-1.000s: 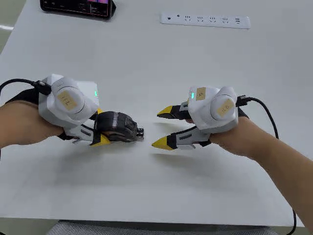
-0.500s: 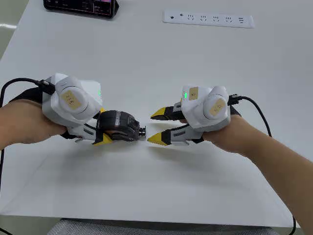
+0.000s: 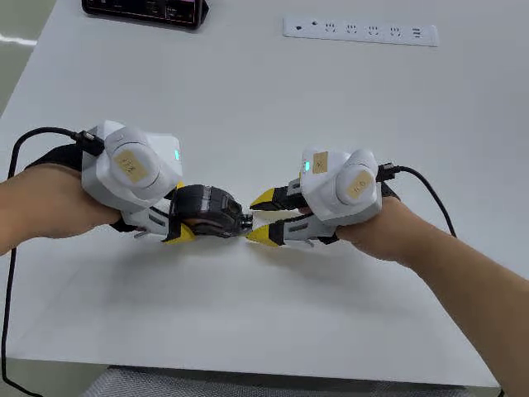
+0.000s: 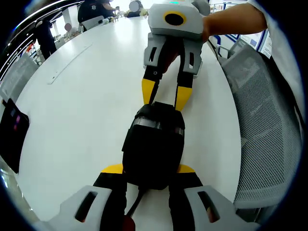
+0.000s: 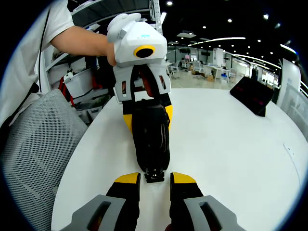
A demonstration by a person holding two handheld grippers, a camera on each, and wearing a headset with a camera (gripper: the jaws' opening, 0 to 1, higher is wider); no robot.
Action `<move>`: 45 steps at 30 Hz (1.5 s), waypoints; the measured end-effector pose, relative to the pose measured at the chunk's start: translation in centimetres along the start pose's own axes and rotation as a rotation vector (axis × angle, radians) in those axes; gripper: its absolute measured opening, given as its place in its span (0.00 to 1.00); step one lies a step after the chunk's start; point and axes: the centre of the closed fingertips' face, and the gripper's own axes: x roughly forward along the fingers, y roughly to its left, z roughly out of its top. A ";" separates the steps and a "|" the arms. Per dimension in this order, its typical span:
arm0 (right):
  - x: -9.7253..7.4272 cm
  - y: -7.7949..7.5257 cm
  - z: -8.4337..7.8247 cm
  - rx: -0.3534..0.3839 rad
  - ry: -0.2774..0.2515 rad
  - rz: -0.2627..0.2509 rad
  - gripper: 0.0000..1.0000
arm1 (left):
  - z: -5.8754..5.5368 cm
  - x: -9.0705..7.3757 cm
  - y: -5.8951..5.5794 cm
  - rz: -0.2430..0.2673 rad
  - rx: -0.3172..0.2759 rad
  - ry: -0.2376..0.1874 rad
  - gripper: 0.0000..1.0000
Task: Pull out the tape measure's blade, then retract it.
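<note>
A black tape measure (image 3: 207,212) lies on the white table (image 3: 248,107), and my left gripper (image 3: 186,212) is shut on its body. In the left gripper view the case (image 4: 154,144) sits between my yellow-tipped jaws (image 4: 149,169). Its metal blade hook (image 3: 246,222) points right. My right gripper (image 3: 259,217) is open, with one yellow tip on each side of that hook. In the right gripper view the hook (image 5: 155,175) sits between my fingertips (image 5: 155,180) with a small gap on each side. No blade is drawn out.
A white power strip (image 3: 360,31) lies at the table's far edge, and a black device (image 3: 145,8) sits at the far left. A cable (image 3: 25,141) trails from the left gripper. A grey mesh chair (image 5: 33,144) stands by the table's near edge.
My right gripper has moved left to the tape measure, and its jaws have narrowed around the blade hook. The left gripper still holds the case in the same place.
</note>
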 end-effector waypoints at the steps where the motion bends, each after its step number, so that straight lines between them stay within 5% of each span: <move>1: 0.1 0.0 0.0 0.000 0.001 0.000 0.21 | 0.0 0.0 0.0 0.000 -0.001 0.000 0.29; 45: 0.6 0.0 -0.3 0.000 -0.013 -0.031 0.09 | -0.2 0.1 0.1 -0.004 0.021 0.009 0.28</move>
